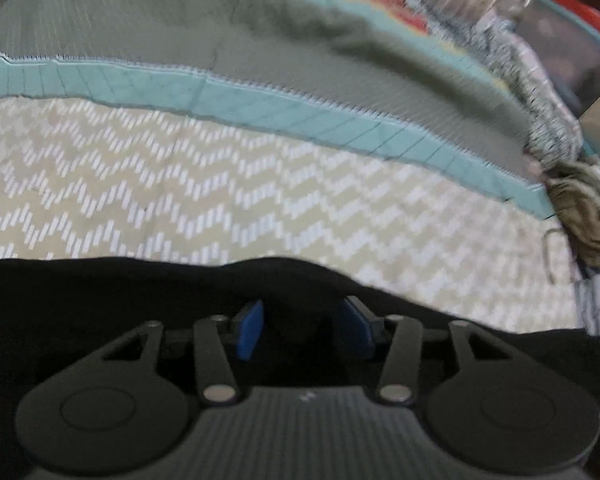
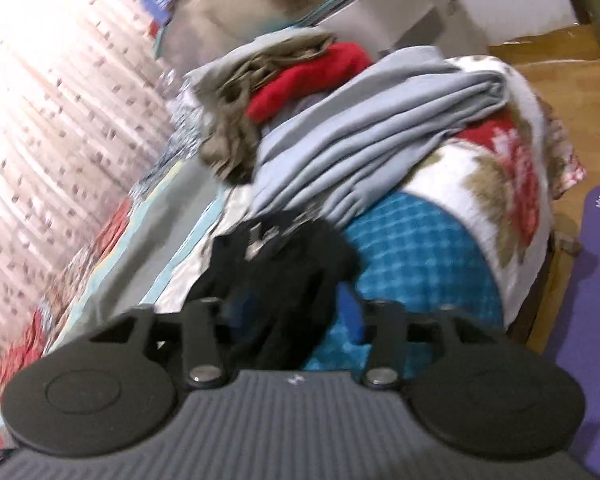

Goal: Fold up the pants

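Left claw point(image 1: 303, 330): jaws stand wide, blue pads point(image 1: 251, 330) apart, black pants point(image 1: 100, 300) spread beneath and between them on the chevron bedsheet point(image 1: 260, 200). Grip contact cannot be determined. A teal-edged grey blanket point(image 1: 180, 40) lies at 12 o'clock.

Right claw point(image 2: 290, 312): jaws wide, a bunched fold of the pants point(image 2: 276, 264) between them; clamping cannot be determined. A clothes pile point(image 2: 360, 128) sits at 12 o'clock.
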Demonstrator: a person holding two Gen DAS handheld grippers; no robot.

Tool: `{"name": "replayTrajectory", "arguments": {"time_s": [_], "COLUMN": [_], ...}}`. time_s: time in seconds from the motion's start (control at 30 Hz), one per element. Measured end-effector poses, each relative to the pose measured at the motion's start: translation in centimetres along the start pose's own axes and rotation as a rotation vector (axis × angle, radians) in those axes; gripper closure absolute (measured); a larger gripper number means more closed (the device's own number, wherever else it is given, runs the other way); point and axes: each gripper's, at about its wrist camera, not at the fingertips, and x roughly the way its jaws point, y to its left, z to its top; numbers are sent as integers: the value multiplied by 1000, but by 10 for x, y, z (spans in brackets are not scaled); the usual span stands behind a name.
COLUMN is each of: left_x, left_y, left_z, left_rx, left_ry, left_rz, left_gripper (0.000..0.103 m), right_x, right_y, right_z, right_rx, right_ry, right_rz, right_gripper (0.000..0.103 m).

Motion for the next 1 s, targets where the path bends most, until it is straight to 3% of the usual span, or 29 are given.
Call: {"name": "replayTrajectory", "arguments": {"time_s": [0.13, 0.3, 0.33, 0.4, 0.43, 0.47, 0.57, 0.77, 0.93, 1.0], "left_x": [-11, -20, -20, -20, -20, -20, -25, -35, -39, -39], "left_y": [-4, -5, -6, -7, -7, -7, -5, -3, -2, 1], "left_z": [-8, -20, -21, -25, -26, -28, -31, -37, -45, -50], "left_rx": [-20, -47, -51, -54, -54, -54, -64, -87, -85, -84], "left_ry": [32, 72, 82, 100, 106, 110, 117, 123, 136, 146], "left_rz": [-2, -35, -41, -51, -55, -58, -80, -166, -230, -232], "left_gripper": [53, 51, 51, 51, 51, 51, 51, 51, 50, 49], "right_x": [25, 30, 36, 35, 35, 35, 21, -15, -8, 2], "right_y": [-9, 0, 4, 6, 8, 9, 23, 106, 170, 186], "right_z": [-5, -7, -7, -5, -4, -2, 0, -22, -85, -115], "right_rx": [47, -16, -44, -98, -121, -130, -166, -466, -724, -823], "right_ry": [18, -5, -4, 0, 11, 24, 1, 11, 178, 266], "right_rz": [29, 41, 25, -11, -21, -10, 23, 247, 432, 445], "right_gripper": [44, 34, 37, 58, 74, 82, 85, 85, 85, 85]}}
